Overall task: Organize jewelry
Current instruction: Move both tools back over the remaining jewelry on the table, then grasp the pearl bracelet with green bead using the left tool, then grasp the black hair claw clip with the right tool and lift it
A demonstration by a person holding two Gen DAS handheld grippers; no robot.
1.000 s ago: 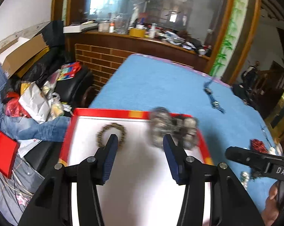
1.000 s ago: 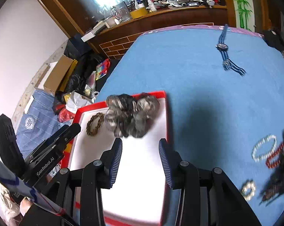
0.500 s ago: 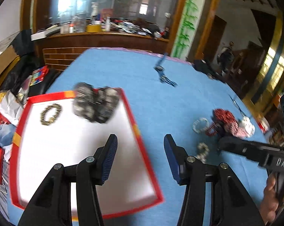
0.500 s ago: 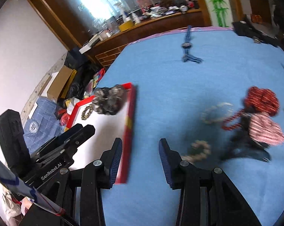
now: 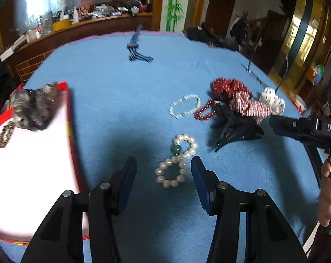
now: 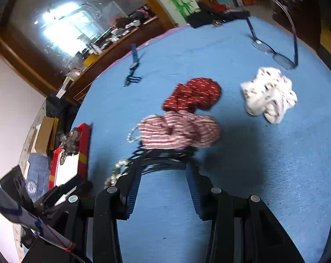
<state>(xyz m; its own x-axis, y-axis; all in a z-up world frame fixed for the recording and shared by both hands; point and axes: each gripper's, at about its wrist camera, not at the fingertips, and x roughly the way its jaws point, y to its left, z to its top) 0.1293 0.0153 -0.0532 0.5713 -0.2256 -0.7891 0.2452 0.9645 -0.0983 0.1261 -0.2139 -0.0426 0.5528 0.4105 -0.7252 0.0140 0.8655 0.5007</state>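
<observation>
My table cover (image 5: pixel 112 83) looks like matt blue cloth, faintly napped. The pearl bracelet (image 5: pixel 175 164) has glossy, smooth beads, one green. The red scrunchie (image 6: pixel 194 95) and striped scrunchie (image 6: pixel 178 131) are soft crumpled fabric. My left gripper (image 5: pixel 163 171) is matt black plastic with ribbed blue pads.

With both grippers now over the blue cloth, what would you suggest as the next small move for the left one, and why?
Probably lower the left gripper onto the pearl bracelet with the green bead and close. Its fingers stand open and empty, the bracelet lies loose on the blue cloth just ahead between them, and the red-rimmed tray sits close by.
</observation>
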